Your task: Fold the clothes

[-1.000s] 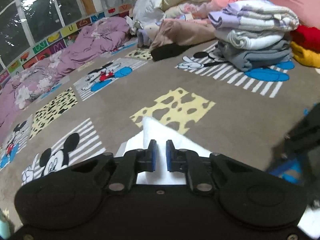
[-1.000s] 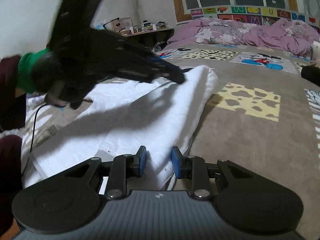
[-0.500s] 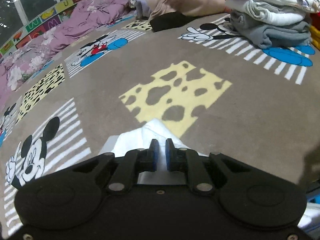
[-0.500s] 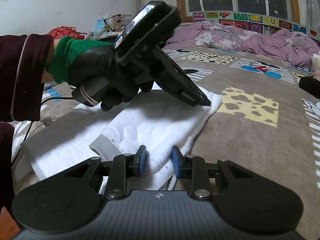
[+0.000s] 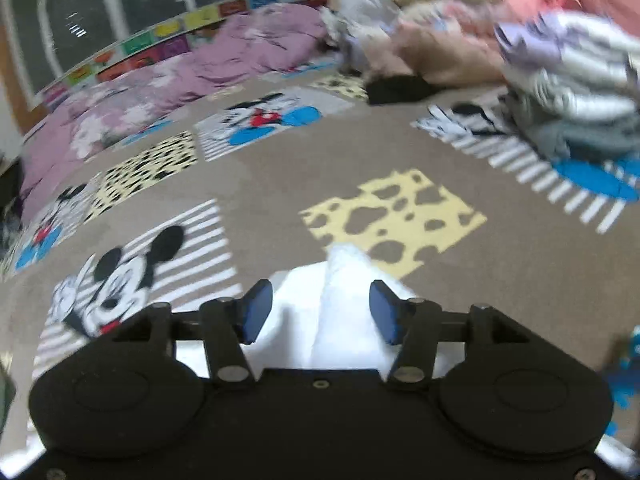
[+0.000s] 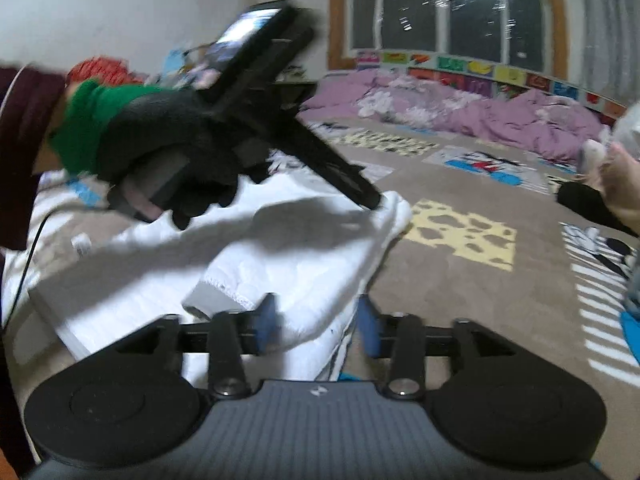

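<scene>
A white quilted garment [image 6: 280,248] lies folded on the brown cartoon-print carpet [image 6: 460,292]. In the left wrist view its far corner [image 5: 344,280] lies between the wide-open jaws of my left gripper [image 5: 320,312], which no longer pinches it. In the right wrist view the left gripper [image 6: 372,200] shows as a black tool in a gloved hand, its tip at the garment's far corner. My right gripper [image 6: 316,324] is open, its blue pads either side of the garment's near edge with a grey cuff [image 6: 208,300] beside it.
A stack of folded clothes [image 5: 576,92] and a loose pile [image 5: 420,32] sit at the far right. A purple floral duvet [image 5: 160,96] lies along the window wall. A black item [image 5: 396,88] lies on the carpet near the pile.
My left gripper opened and let go of the garment's corner, which now lies on the carpet. My right gripper opened wider. Both views are blurred by motion.
</scene>
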